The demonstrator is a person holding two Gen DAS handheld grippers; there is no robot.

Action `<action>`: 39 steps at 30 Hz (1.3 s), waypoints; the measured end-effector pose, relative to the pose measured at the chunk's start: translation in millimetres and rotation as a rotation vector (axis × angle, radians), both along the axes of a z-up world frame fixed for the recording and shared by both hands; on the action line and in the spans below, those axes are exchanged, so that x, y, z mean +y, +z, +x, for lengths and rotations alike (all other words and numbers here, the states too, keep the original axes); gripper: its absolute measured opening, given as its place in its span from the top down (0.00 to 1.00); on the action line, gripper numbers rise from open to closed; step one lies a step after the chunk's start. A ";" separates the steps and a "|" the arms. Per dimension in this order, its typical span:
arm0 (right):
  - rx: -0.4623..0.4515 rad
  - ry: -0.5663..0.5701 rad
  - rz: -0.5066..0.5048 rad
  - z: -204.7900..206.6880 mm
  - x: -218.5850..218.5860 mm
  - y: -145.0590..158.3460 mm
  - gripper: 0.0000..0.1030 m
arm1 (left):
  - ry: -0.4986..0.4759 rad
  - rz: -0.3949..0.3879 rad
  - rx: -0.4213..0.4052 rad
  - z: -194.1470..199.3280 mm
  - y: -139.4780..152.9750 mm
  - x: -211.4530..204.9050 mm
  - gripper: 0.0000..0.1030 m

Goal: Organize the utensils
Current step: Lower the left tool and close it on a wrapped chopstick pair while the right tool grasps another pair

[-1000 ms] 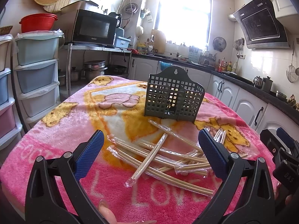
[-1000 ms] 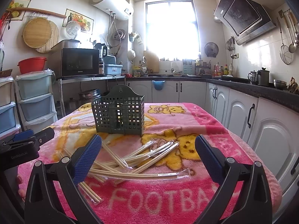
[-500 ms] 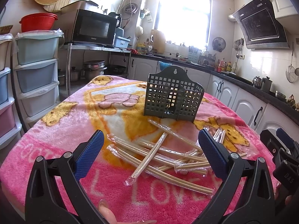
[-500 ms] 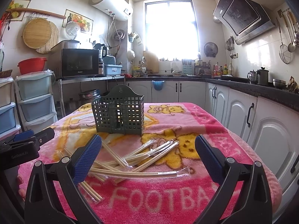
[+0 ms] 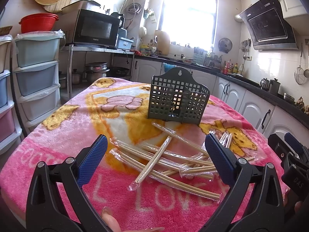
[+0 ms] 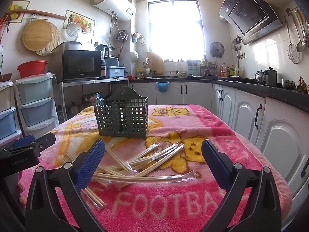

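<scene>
Your left tongs (image 5: 156, 152) hang low over the near edge of the table, fingers spread wide apart and gripping nothing, blue pads (image 5: 92, 159) angled in toward the pile ahead; a fingertip of your hand (image 5: 110, 221) shows at the bottom edge beneath them. Your right tongs (image 6: 153, 157) sit level at much the same height, likewise wide apart and empty, with the left tool's black body visible off to their left side. Between and just beyond both pairs of fingers lies a loose heap of wrapped chopsticks (image 5: 166, 154), crossing one another on the pink blanket (image 5: 63, 127) with its bear pattern. Behind the heap, near it, a dark green slotted holder (image 5: 177, 101) stands upright on the blanket. Kitchen cabinets (image 6: 245, 114) and a bright window (image 6: 176, 27) fill the background
</scene>
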State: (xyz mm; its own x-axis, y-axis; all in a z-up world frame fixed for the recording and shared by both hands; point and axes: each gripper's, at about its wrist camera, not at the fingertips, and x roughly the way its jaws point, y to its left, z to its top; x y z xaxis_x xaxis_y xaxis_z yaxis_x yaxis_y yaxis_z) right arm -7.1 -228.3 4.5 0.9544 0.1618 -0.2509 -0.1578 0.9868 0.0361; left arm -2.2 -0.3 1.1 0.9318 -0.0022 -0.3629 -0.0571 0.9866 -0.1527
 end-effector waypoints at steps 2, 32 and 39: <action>0.006 0.001 0.001 2.5 -0.5 -0.5 0.06 | 0.000 0.000 0.003 0.1 -0.1 -0.3 0.09; 0.353 -0.047 0.062 65.6 -32.9 -33.0 0.06 | -0.112 -0.223 0.254 16.5 -50.7 50.6 0.16; 0.433 -0.032 0.096 76.6 -38.5 -44.3 0.23 | -0.158 -0.256 0.299 23.3 -59.3 45.0 0.41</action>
